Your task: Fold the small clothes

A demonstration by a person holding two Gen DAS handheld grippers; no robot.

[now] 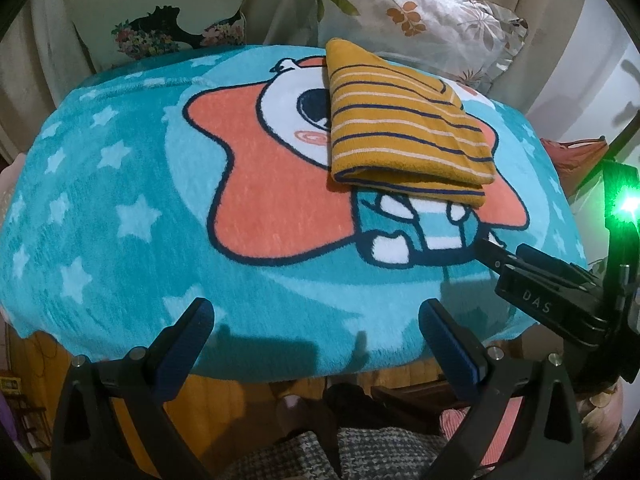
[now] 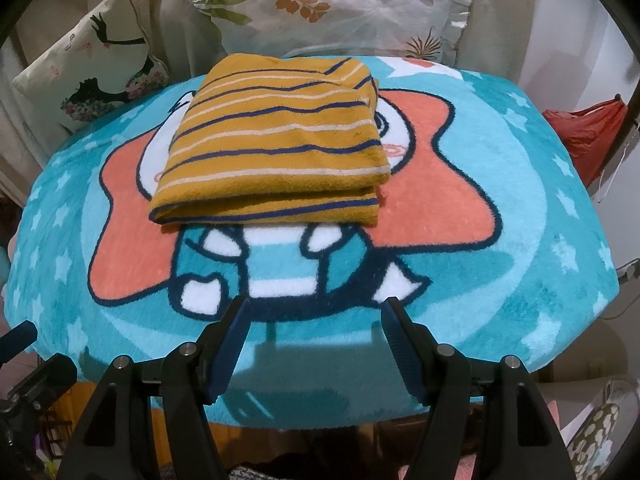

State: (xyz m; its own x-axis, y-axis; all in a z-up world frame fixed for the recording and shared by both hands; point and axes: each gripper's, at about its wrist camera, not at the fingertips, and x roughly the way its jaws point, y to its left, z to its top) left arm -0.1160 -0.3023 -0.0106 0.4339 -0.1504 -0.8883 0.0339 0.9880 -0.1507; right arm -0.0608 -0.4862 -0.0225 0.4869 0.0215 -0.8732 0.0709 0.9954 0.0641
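Note:
A mustard-yellow garment with navy and white stripes (image 1: 404, 128) (image 2: 276, 144) lies folded into a thick rectangle on the teal cartoon blanket (image 1: 120, 200) (image 2: 500, 240), toward its far side. My left gripper (image 1: 316, 308) hovers over the blanket's near edge, open, nothing between its blue-padded fingers. My right gripper (image 2: 316, 308) is likewise open and empty over the near edge, well short of the garment. In the left wrist view the right gripper (image 1: 492, 254) shows at the right edge.
Two printed cushions (image 1: 160, 20) (image 2: 332, 0) lean against the sofa back behind the blanket. A red cloth (image 2: 588, 132) lies off the right side. The blanket's front edge drops off just under both grippers, with wood and clutter below.

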